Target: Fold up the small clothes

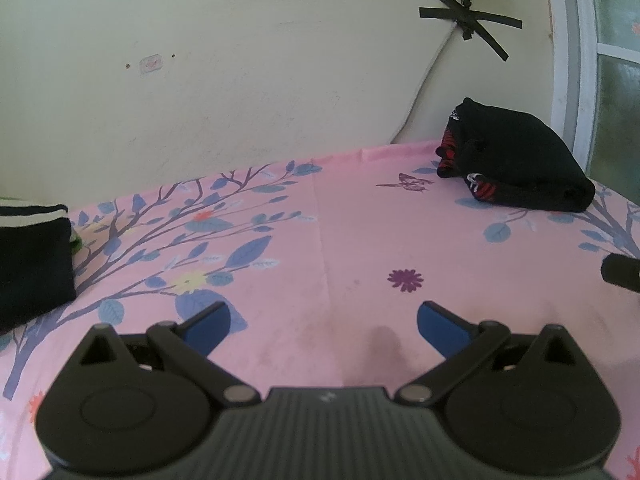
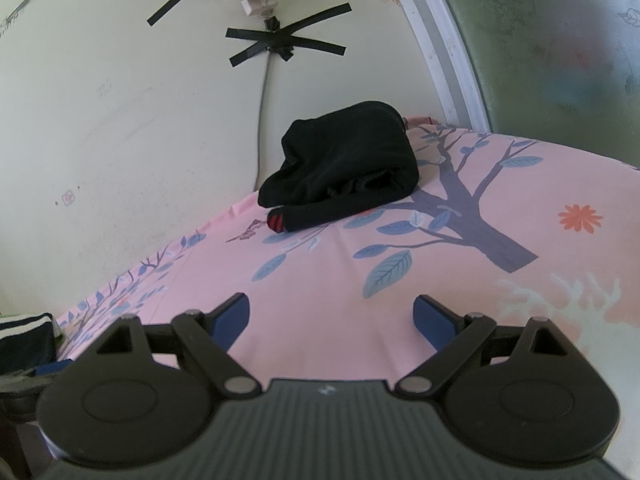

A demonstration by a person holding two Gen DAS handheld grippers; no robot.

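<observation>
Between the blue pads of the left gripper (image 1: 323, 326) lay only bare sheet; its fingers stood wide apart and held nothing. The right gripper (image 2: 331, 318) was likewise spread and empty, hovering over the pink floral bed sheet (image 1: 348, 240).

Ahead of the right gripper, near the cream wall (image 1: 200, 80), sat the folded pile of black clothes with red-striped trim (image 2: 344, 160). A second black garment with white bands (image 1: 32, 256) lay at the far left edge of the left wrist view, well apart from the pile. Which item remained to be folded could not be told.

Likely faults from here:
- Pads pinching sheet along with cloth, because the sheet is loose and creased.
- A grasp of the pile's top layer only, which would undo its folds.

No containers were in view; the clothes rested directly on the sheet.
</observation>
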